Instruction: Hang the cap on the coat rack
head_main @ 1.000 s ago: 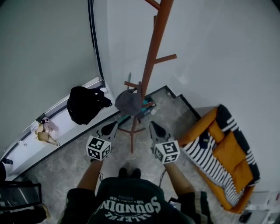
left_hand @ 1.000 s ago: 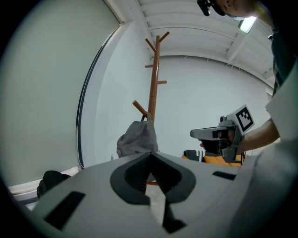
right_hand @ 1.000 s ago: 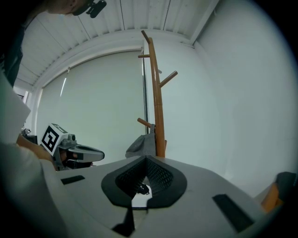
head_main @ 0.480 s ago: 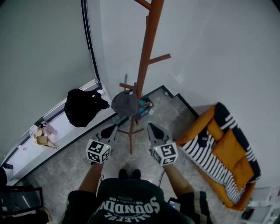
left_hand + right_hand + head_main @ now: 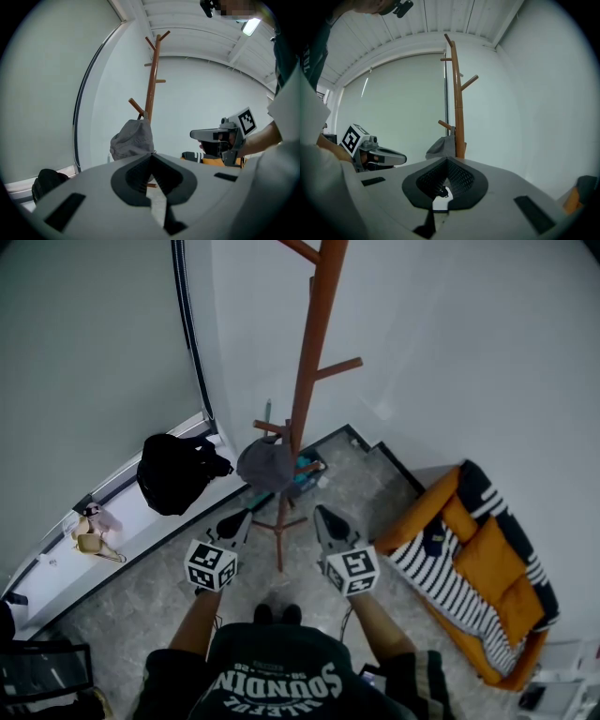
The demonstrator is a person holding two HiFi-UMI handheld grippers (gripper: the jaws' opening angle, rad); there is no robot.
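Cap on a low peg, both grippers empty

Cap, grey and soft, hung on a low peg of the coat rack. Its top was at the peg and the rest hung straight down, so its long side ran up and down. Which way the brim pointed could not be made out.

The left gripper and the right gripper were near the rack's foot, apart from the cap. Both pairs of jaws were pressed together with nothing between them.

A black bag sat on the window ledge. What was inside it could not be seen.
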